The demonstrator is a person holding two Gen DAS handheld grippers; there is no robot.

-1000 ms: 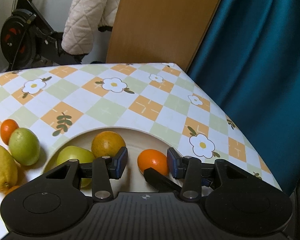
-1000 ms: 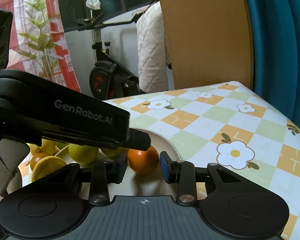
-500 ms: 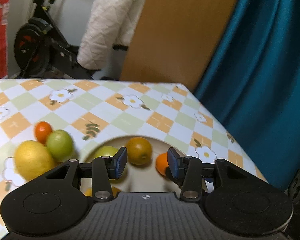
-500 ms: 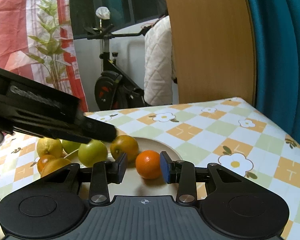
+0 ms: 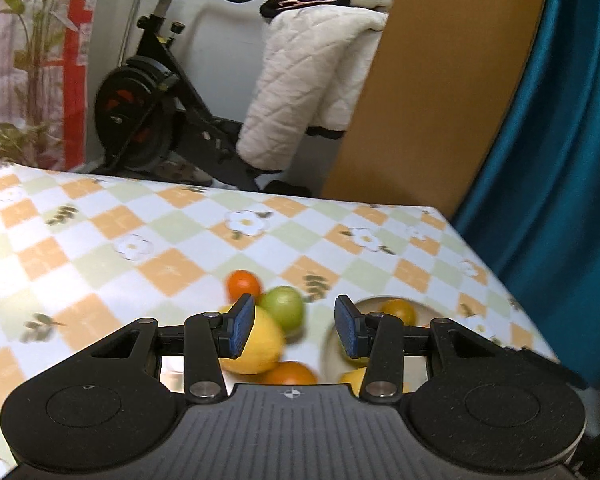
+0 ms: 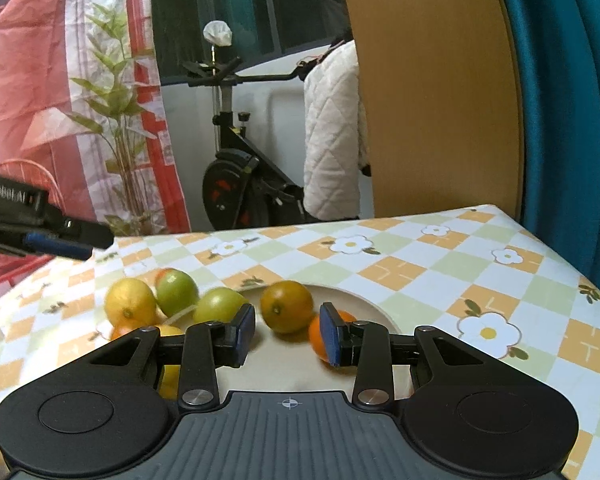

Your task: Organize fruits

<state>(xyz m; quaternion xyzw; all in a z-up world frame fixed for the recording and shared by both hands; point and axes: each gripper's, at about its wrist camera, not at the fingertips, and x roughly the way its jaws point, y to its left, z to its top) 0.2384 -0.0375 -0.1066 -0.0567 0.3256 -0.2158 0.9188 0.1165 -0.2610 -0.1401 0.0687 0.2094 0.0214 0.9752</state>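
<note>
The left gripper hangs released above the fruit, nothing between its fingers; the right gripper is likewise released, over the plate. Three fruits sit on the plate: a green one, a greenish orange and a small orange at 3 o'clock. At 9 o'clock four more cluster on the bench, with a yellow lemon among them. Open checkered cloth runs toward 12 o'clock; the bench edge meets a teal curtain at 3 o'clock.

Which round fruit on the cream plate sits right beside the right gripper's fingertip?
The small bright orange mandarin, partly hidden behind the right gripper; the other plate fruits lie farther back.
</note>
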